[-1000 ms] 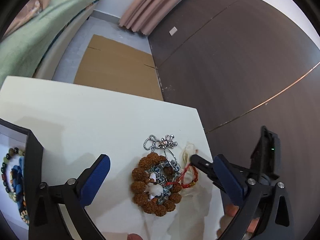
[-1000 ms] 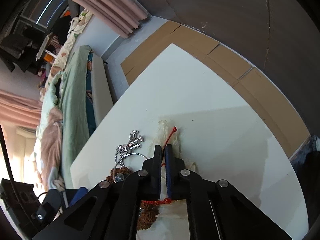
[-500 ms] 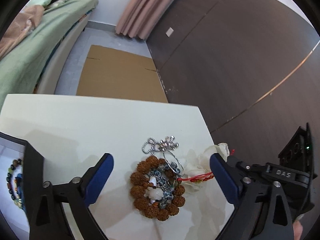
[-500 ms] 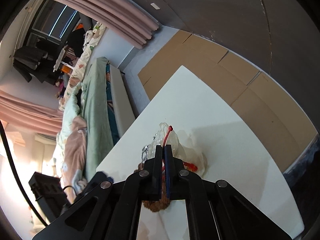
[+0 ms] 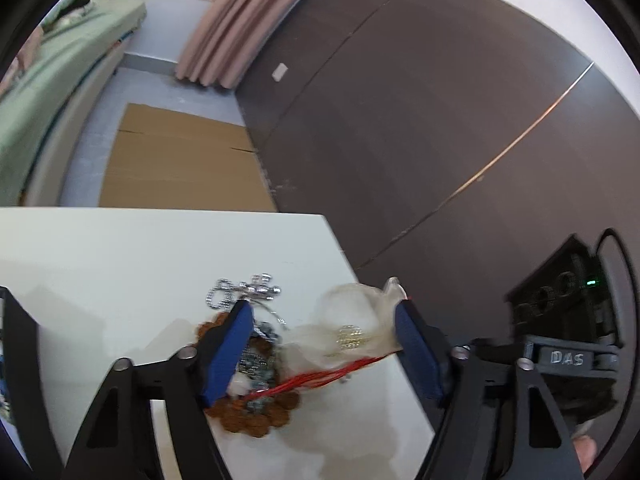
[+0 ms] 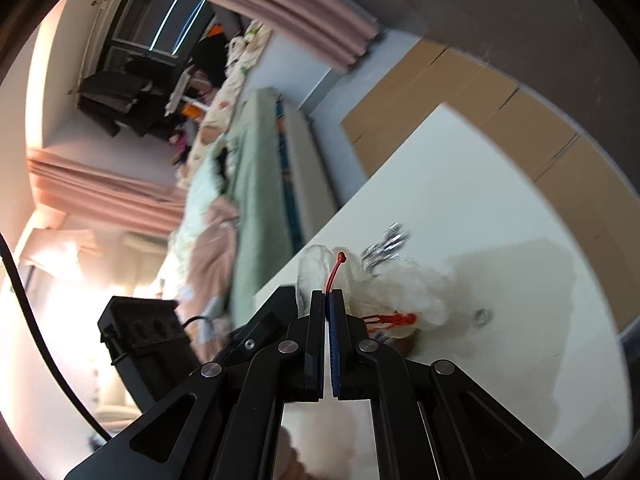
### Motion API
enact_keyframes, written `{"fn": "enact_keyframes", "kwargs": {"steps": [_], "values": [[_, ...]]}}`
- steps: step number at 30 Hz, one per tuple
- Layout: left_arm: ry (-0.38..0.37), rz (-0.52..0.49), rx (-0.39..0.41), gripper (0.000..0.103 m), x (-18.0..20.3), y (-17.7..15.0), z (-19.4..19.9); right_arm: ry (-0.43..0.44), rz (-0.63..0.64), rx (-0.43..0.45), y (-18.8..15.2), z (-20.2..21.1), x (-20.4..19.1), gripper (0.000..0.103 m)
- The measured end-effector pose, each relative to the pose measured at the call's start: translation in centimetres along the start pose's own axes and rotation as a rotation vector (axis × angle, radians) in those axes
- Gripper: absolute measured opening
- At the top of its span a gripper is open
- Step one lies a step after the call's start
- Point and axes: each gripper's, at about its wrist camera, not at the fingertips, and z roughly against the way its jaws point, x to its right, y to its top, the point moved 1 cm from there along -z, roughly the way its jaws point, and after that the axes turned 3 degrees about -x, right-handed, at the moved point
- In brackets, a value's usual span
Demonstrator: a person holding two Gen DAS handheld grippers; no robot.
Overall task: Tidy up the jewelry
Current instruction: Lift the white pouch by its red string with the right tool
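On the white table (image 5: 120, 264), reading left to right, the bead bracelet (image 5: 256, 412) is lying flat, with a silver chain (image 5: 244, 292) at its far side and a metal piece over its middle. The red cord (image 5: 320, 380) is running taut from this heap to the right, and the clear pouch (image 5: 348, 336) is riding on it, clear of the table. The left gripper (image 5: 324, 352) is straddling cord and pouch. Its jaws have just been narrowing from full width, but the pads are not yet pressing on anything. The right gripper (image 6: 327, 308) is pinching the cord's end tight, as it was a second ago, and is lifting it. Since then the pouch has risen off the heap and the cord has drawn straight. This probably means the cord is being untangled from the bracelet, a step towards sorting the pieces.

The heap is sitting near the table's right edge (image 5: 340, 248), with floor beyond. A small silver piece (image 6: 481, 316) is lying loose on the table, apart from the heap. Open table is stretching leftward and away.
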Motion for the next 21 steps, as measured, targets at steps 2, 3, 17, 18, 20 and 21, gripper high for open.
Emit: {"fn": "enact_keyframes", "kwargs": {"steps": [2, 3, 17, 18, 20, 21], "values": [[-0.032, 0.019, 0.0, 0.065, -0.2, -0.1, 0.1, 0.025, -0.018, -0.014, -0.2, -0.6, 0.2, 0.004], [-0.06, 0.034, -0.006, 0.057, -0.4, -0.1, 0.1, 0.036, -0.029, -0.02, -0.2, -0.7, 0.4, 0.004], [-0.091, 0.089, 0.009, 0.0, -1.5, -0.2, 2.2, -0.035, -0.042, -0.067, -0.5, -2.8, 0.9, 0.004], [-0.096, 0.087, 0.017, 0.0, -1.6, -0.1, 2.6, -0.035, -0.039, -0.07, -0.6, -3.0, 0.8, 0.004], [-0.077, 0.092, 0.016, 0.0, -1.7, 0.0, 2.9, -0.037, -0.026, -0.073, -0.6, -2.9, 0.8, 0.004], [-0.07, 0.108, 0.001, 0.0, -2.1, 0.0, 2.9, -0.042, -0.016, -0.076, -0.7, -3.1, 0.6, 0.004]]}}
